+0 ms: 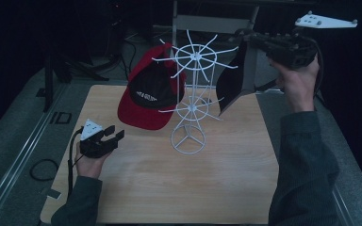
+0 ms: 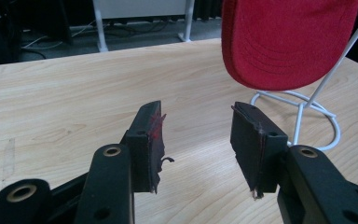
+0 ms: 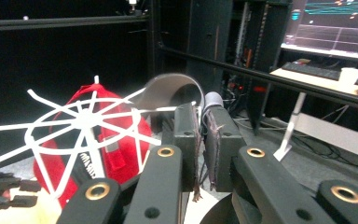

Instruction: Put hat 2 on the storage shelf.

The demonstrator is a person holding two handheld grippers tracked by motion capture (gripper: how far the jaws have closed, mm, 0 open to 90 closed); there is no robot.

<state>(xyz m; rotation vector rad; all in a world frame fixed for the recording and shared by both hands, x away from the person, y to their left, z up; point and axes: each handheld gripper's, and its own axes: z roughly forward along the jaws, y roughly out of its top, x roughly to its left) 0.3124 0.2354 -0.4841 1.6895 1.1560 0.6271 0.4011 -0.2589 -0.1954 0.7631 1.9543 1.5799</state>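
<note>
I see my right gripper (image 1: 245, 40) raised above the table's far right corner, jaws clamped on a black cap (image 1: 233, 80), which hangs from them just beside the upper ring of the white wire rack (image 1: 191, 101). In the right gripper view the pads (image 3: 191, 135) press together with a thin dark edge pinched between them, and the cap's grey strap loop (image 3: 172, 88) curves just beyond, near the rack's spokes.

The rack stands on the table (image 1: 146, 188) at about its middle, towards the far edge. A red and black cap (image 1: 148, 96) hangs on the rack's left side, brim downward over the table.

My left gripper (image 1: 111, 134) rests low by the table's left edge, jaws moderately apart with nothing between them, aimed towards the red brim.
</note>
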